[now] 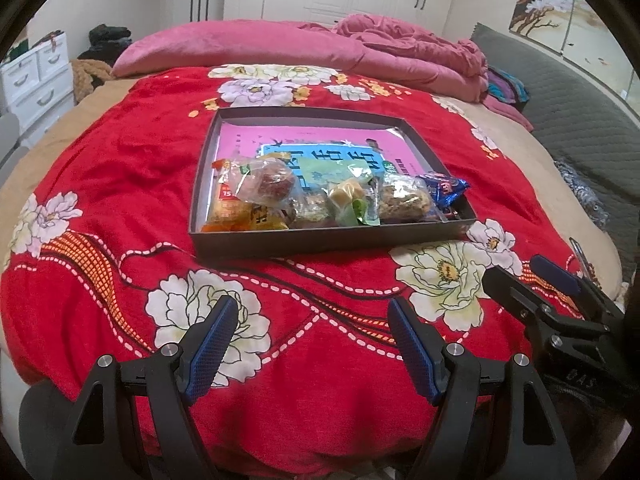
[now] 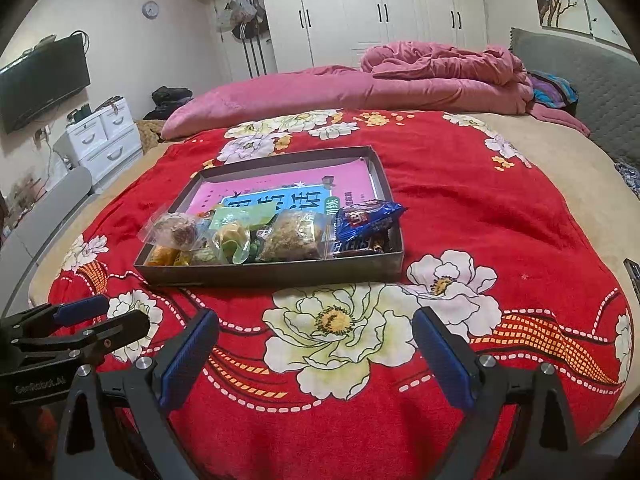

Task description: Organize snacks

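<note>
A shallow dark box [image 1: 224,236] lay on the bed, ahead of both hand-held grippers and apart from them. The snacks sat bunched along its near wall: orange packets [image 1: 232,212] at the left end, a clear bag with a reddish-brown pastry [image 1: 268,186], a green-wrapped yellow sweet [image 1: 348,200], a clear bag of crumbly oat-like bar [image 1: 404,198], and a blue wrapper [image 1: 442,190] at the right end, overhanging the rim. Beneath them lay a pink sheet [image 1: 312,136] with a blue printed panel.

The left hand-held gripper [image 1: 310,344] hovered over the blanket short of the box, its blue-padded jaws spread wide with nothing between them. The right hand-held gripper [image 2: 316,356] stood likewise, jaws wide apart and empty, with the box ahead and a little to its left. Each gripper showed at the edge of the other's view, side by side and not touching.

The red blanket [image 2: 460,208] bore large white and cream flowers and dashed wavy lines, over a tan sheet [image 2: 560,168]. A rumpled pink quilt [image 2: 440,68] lay at the far side, against a grey quilted headboard [image 2: 592,76]. Behind stood white wardrobes [image 2: 380,8], a white drawer unit [image 2: 104,132], a wall-mounted television [image 2: 44,80] and a round wall clock [image 2: 150,9].
</note>
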The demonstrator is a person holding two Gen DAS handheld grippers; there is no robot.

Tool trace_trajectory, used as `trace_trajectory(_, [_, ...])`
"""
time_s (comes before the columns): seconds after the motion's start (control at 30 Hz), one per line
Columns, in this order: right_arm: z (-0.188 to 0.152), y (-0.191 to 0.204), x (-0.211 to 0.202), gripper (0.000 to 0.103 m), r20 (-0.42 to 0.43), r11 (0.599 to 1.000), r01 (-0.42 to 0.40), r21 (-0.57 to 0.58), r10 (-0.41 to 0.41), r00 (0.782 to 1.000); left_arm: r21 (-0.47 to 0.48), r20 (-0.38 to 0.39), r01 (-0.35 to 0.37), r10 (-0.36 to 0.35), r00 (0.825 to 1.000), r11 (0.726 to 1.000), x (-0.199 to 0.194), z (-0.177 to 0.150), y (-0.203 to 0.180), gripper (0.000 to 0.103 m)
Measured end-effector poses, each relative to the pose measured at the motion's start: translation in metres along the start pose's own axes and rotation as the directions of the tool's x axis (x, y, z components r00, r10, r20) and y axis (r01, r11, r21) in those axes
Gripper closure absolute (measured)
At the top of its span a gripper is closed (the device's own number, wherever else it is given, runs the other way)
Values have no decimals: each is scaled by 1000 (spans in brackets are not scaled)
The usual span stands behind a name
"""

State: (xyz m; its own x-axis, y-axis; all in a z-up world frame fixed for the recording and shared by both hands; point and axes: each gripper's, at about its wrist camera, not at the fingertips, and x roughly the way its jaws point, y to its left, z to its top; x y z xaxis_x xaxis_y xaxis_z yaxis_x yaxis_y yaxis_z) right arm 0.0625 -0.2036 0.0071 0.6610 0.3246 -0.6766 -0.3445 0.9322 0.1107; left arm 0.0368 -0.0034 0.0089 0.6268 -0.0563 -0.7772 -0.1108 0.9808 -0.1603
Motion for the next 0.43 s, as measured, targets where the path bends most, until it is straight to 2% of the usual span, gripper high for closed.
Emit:
trace_trajectory(0.13, [2, -7, 2, 5, 3, 1000, 17, 21, -17, 1000, -8, -21, 10, -10, 1000, 1000, 6, 2, 4, 25])
trace_trajectory(0.3, [8, -28, 8, 5, 7, 995, 64, 74, -65, 998, -53, 1, 2, -2, 1000, 999, 10, 8, 18, 25])
trace_trajectory(0.43, [16, -54, 13, 5, 10, 985, 125, 118, -127, 992, -70, 70, -79, 84, 994, 994, 6, 19, 38, 25])
